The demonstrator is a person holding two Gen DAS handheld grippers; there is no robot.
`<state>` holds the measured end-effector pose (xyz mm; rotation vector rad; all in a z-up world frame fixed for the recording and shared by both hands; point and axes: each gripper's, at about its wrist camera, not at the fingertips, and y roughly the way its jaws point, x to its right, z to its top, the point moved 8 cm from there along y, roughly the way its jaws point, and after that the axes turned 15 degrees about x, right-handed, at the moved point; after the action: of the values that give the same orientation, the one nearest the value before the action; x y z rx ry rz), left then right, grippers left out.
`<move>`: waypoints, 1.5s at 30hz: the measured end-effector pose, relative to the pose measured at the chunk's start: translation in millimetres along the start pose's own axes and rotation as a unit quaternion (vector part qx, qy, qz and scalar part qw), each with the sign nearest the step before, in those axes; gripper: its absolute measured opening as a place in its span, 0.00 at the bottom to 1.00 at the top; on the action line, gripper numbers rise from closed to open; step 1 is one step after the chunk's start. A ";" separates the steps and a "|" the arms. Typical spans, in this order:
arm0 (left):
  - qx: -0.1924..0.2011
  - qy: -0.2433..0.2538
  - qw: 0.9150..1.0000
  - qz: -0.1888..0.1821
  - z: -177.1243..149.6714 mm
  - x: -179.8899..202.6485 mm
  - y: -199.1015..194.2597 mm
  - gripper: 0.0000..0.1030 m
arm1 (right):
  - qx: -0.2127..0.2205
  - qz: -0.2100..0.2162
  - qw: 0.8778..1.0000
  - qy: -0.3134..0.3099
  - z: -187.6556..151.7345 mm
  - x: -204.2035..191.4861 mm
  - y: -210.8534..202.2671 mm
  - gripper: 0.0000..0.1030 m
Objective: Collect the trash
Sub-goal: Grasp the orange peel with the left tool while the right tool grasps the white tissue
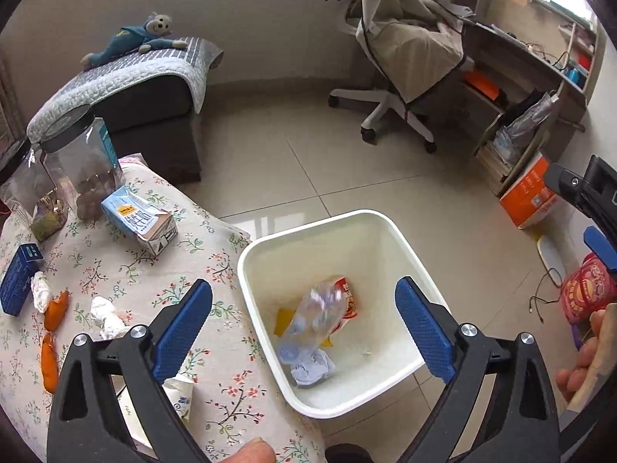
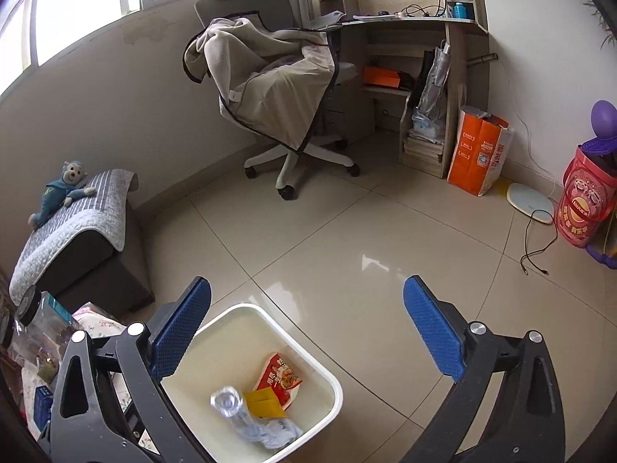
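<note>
A white trash bin (image 1: 408,247) stands on the floor beside the table; it also shows in the right wrist view (image 2: 331,382). Inside lie a clear plastic bottle (image 1: 316,312), a red snack packet (image 1: 349,297), yellow paper and crumpled tissue. My left gripper (image 1: 304,324) is open and empty above the bin. My right gripper (image 2: 308,328) is open and empty above the bin's far side. On the floral table (image 1: 216,270) lie a milk carton (image 1: 140,222), crumpled tissues (image 1: 106,316), orange peels (image 1: 56,310) and a blue box (image 1: 17,277).
Two clear jars (image 1: 83,162) stand at the table's far left. A sofa with a plush monkey (image 1: 135,38), an office chair (image 2: 285,88), a desk, an orange bag (image 2: 478,150) and a red bucket (image 2: 582,204) ring the tiled floor.
</note>
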<state>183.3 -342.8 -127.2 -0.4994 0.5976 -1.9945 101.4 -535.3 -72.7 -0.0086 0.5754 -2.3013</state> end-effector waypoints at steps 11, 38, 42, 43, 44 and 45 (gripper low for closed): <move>-0.018 -0.016 0.997 0.078 -17.0 -89.3 -19.3 0.92 | -0.021 0.044 0.996 -0.074 -24.1 -66.1 -9.1 0.93; -0.226 -0.157 0.950 0.144 -133.8 -323.5 -41.1 0.92 | -0.113 0.189 0.938 -0.269 -133.2 -237.8 -40.8 0.93; -0.234 -0.156 0.950 0.133 -142.8 -322.1 -35.3 0.79 | -0.145 0.218 0.921 -0.287 -157.2 -259.0 -44.2 0.93; -0.239 -0.153 0.950 0.129 -145.2 -320.7 -33.7 0.76 | -0.153 0.225 0.917 -0.292 -163.4 -264.0 -45.5 0.93; -0.243 -0.150 0.950 0.126 -148.4 -319.5 -32.4 0.71 | -0.162 0.231 0.912 -0.297 -169.4 -268.7 -46.6 0.93; -0.247 -0.149 0.949 0.124 -151.3 -318.7 -31.6 0.65 | -0.168 0.235 0.908 -0.302 -174.6 -272.8 -47.4 0.93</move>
<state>220.8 -16.8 -260.5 -0.9584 0.9224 -1.4851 234.9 -251.4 -165.9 -0.6553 0.5576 -1.5866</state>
